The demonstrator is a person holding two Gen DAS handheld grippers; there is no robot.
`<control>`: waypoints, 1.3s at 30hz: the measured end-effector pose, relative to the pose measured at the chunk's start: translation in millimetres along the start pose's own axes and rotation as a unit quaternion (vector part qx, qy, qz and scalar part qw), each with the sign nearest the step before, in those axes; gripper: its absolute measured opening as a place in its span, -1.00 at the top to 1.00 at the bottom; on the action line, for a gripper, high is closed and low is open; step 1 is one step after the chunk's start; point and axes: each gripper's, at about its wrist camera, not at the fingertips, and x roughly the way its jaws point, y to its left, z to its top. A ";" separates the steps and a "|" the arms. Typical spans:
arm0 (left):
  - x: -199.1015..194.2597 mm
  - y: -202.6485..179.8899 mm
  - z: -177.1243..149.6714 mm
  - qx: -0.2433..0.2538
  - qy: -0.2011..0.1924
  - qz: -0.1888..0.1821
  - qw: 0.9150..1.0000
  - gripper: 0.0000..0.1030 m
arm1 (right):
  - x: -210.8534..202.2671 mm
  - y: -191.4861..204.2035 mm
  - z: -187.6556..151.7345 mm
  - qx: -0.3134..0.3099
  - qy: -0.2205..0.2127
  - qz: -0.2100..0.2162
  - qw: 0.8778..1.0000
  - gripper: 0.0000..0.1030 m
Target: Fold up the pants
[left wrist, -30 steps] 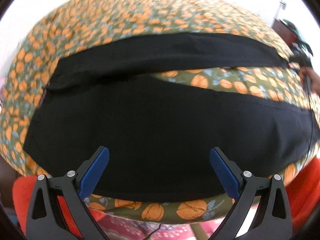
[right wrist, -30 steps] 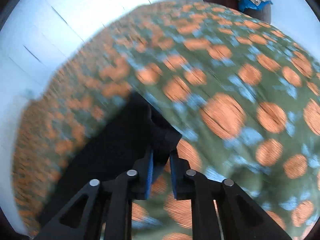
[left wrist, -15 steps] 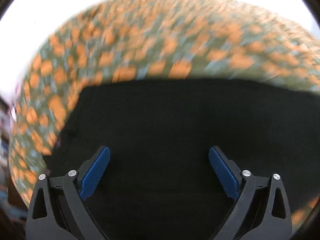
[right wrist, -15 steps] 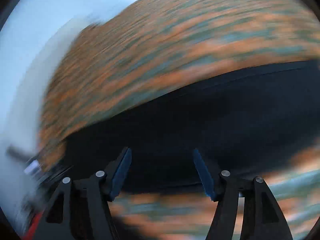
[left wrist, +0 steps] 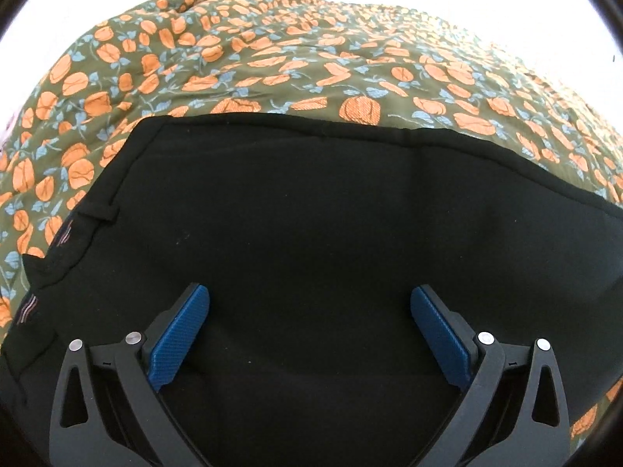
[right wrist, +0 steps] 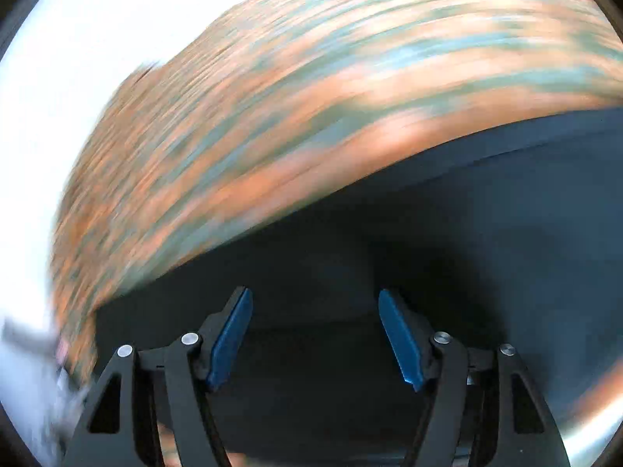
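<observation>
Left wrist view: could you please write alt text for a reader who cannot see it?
Black pants lie spread flat on a bedspread with an olive ground, orange fruit shapes and blue leaves, and they fill the lower half of the view. The left gripper is above the cloth with its blue-padded jaws wide open, holding nothing. A belt loop shows at the pants' left edge.

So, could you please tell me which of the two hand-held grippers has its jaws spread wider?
The left hand-held gripper: its blue pads stand further apart over the black pants than those of the right hand-held gripper, though both are open.
</observation>
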 end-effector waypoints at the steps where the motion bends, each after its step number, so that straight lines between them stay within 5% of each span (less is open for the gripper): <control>1: 1.4 1.1 1.3 0.001 0.000 0.001 1.000 -0.99 | -17.2 -36.5 10.1 0.026 -0.018 -0.037 0.999 -0.29; 4: 2.9 0.6 3.0 0.003 0.005 0.002 1.000 -0.99 | -67.1 -136.1 21.9 0.102 -0.027 -0.148 0.983 -0.30; 7: -0.4 2.0 10.4 0.007 0.025 -0.001 1.000 -0.97 | -119.8 -150.1 10.7 0.072 -0.045 -0.188 0.978 -0.49; 10: -36.8 -8.5 9.9 0.042 0.034 -0.007 0.999 -0.96 | -157.2 -116.9 -33.8 -0.014 -0.044 -0.124 0.991 -0.55; 13: -97.3 -33.1 -14.9 0.083 0.016 -0.089 0.992 -0.97 | -185.0 -72.1 -123.1 -0.071 -0.015 -0.014 0.997 -0.68; 15: -138.3 -58.0 -51.7 0.124 0.028 -0.163 0.978 -0.98 | -185.3 -56.1 -186.5 -0.088 0.010 0.041 0.995 -0.69; 17: -164.2 -82.8 -96.3 0.178 0.062 -0.216 0.958 -0.98 | -175.7 -47.1 -241.4 -0.089 0.033 0.052 0.994 -0.69; 20: -171.8 -97.8 -147.2 0.230 0.108 -0.224 0.941 -0.98 | -168.8 -81.4 -274.2 -0.024 0.030 0.020 0.999 -0.67; 23: -165.9 -83.6 -165.0 0.230 0.121 -0.190 0.947 -0.99 | -192.5 -146.6 -293.3 0.128 -0.040 0.031 0.990 -0.59; 25: -163.9 -61.6 -150.5 0.201 0.109 -0.158 0.961 -0.99 | -198.4 -168.9 -297.8 0.181 -0.052 0.067 0.980 -0.52; 28: -150.5 -6.9 -126.7 0.115 0.091 -0.087 0.985 -0.98 | -194.9 -150.7 -300.6 0.137 -0.049 0.037 0.989 -0.57; 31: -116.8 55.5 -119.3 0.043 0.101 -0.017 0.994 -0.99 | -189.4 -127.3 -306.5 0.072 -0.050 -0.017 0.996 -0.78; 34: -102.5 105.4 -112.7 -0.042 0.092 -0.040 0.994 -0.98 | -180.9 -120.2 -310.4 0.044 -0.049 -0.049 0.997 -0.96; 39: -112.6 84.4 -123.4 0.012 0.063 0.000 0.998 -0.99 | -178.9 -119.2 -312.2 0.010 -0.048 -0.106 0.993 -1.00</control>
